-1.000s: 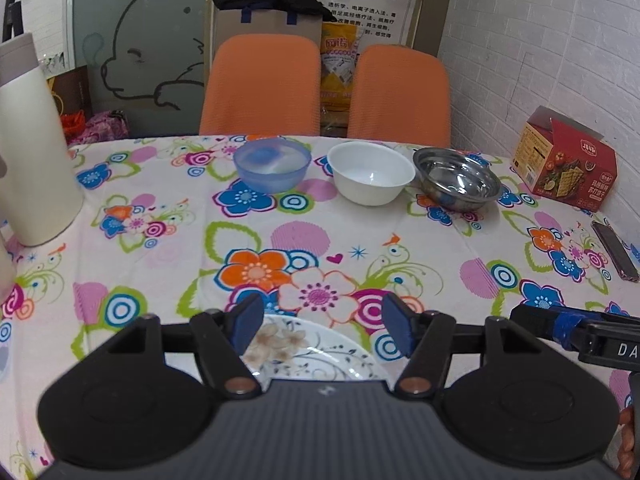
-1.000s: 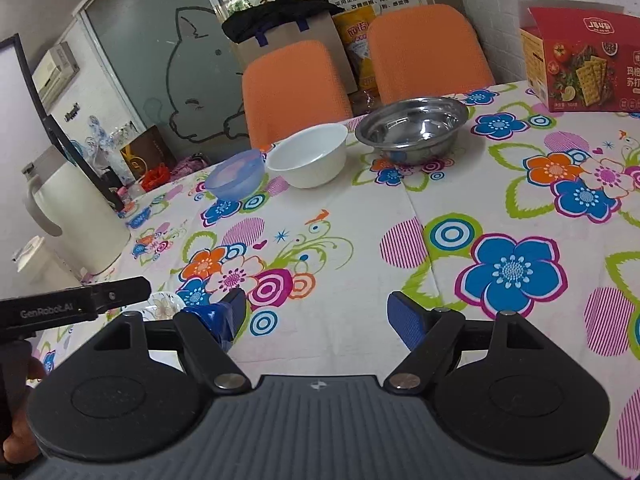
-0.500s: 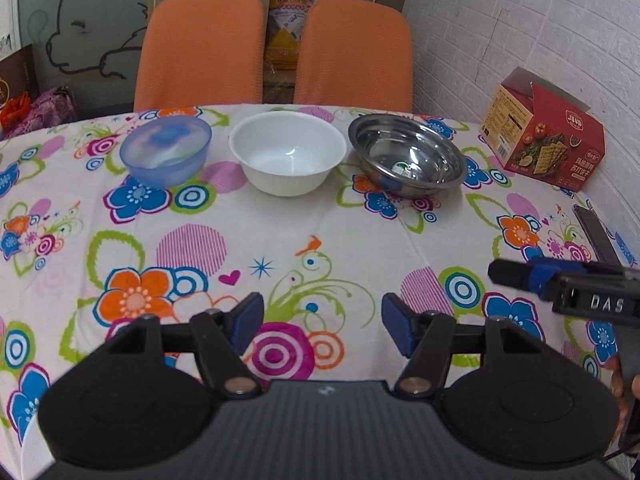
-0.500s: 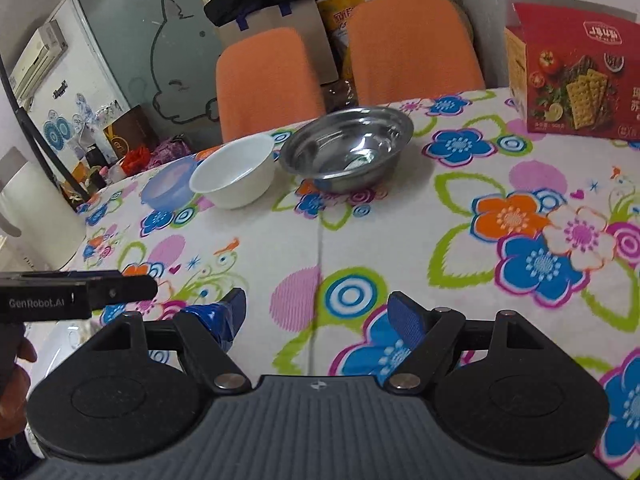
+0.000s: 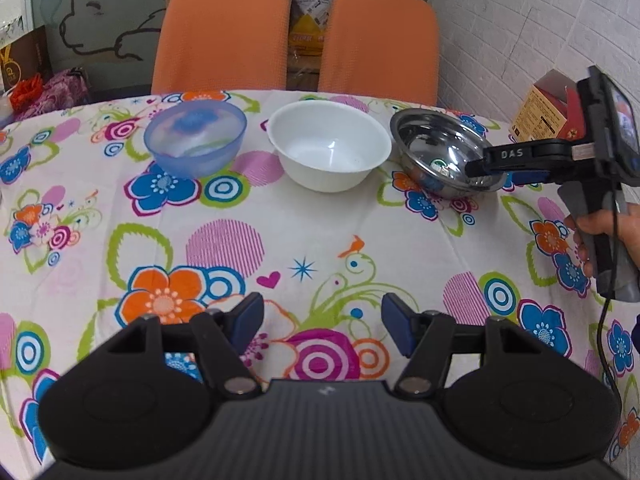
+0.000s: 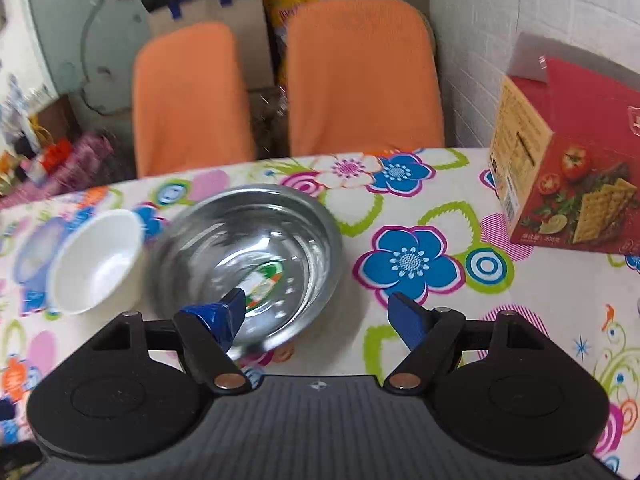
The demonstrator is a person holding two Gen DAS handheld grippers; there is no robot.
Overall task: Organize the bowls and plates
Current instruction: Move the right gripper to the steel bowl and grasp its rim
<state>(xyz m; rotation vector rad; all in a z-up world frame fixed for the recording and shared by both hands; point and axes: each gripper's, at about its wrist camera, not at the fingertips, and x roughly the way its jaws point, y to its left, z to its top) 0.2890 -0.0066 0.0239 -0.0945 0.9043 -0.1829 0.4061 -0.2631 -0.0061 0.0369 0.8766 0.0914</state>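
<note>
Your tablecloth [image 5: 320, 232] is white, printed with blue, orange and pink flowers, green swirls and striped magenta discs. At eleven o'clock sits your translucent blue bowl [image 5: 195, 136], at twelve the plain white bowl [image 5: 329, 150], at one the shiny steel bowl [image 5: 440, 152] with a green-and-orange sticker inside. Behind stand two orange chairs [image 5: 222, 32]. Your red cracker box [image 6: 568, 176] shows tomatoes. Both black grippers carry blue pads [image 5: 248, 320].

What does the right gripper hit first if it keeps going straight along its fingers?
Most likely the steel bowl: the open right gripper straddles its near rim, one finger over the bowl's inside, one outside. Height above the rim is unclear.
</note>
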